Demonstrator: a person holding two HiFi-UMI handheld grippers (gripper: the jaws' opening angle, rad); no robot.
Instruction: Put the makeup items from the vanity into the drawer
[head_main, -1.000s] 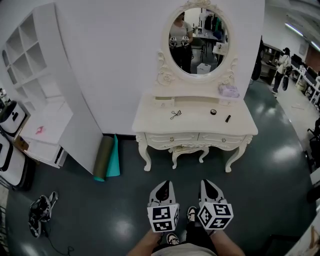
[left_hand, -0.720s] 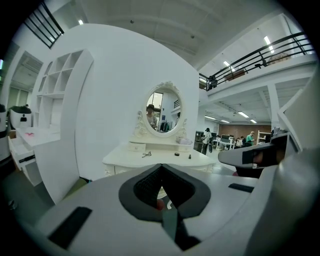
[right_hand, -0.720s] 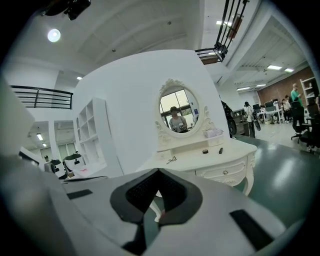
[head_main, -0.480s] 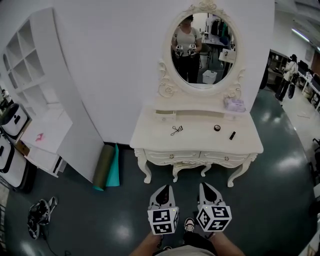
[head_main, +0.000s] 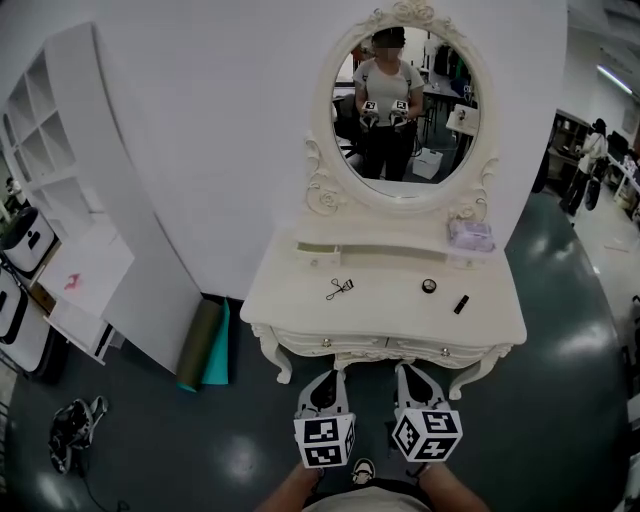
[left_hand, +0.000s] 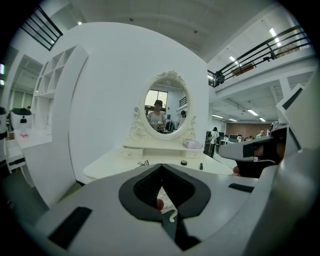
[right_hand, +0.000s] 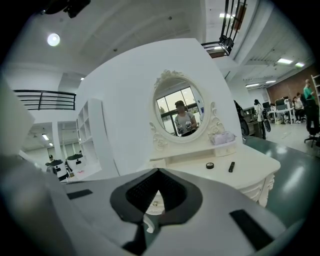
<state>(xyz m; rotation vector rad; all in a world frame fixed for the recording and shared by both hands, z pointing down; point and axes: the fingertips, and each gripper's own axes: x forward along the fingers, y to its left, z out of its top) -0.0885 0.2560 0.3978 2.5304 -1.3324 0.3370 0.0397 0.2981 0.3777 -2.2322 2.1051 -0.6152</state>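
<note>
Left tongs (head_main: 329, 374) and right tongs (head_main: 409, 370) closed and empty in front of the white counter (head_main: 385, 305), with the makeup lying on top of it.

In the head view the two tongs sit side by side at the bottom centre of the frame, just short of the counter's front edge. In each gripper view the jaw tips meet with nothing between them. On the counter top an eyelash curler (head_main: 339, 289) lies left of centre and a small round black pot (head_main: 429, 286) lies right of centre. A black tube (head_main: 461, 304) lies just right of and below the pot, and all three are apart from one another. The front drawers (head_main: 322, 343) under the top look closed. An oval mirror (head_main: 403, 110) fills the upper centre, and a pale lilac pouch (head_main: 470, 235) rests on the raised back ledge at the mirror's lower right.
</note>
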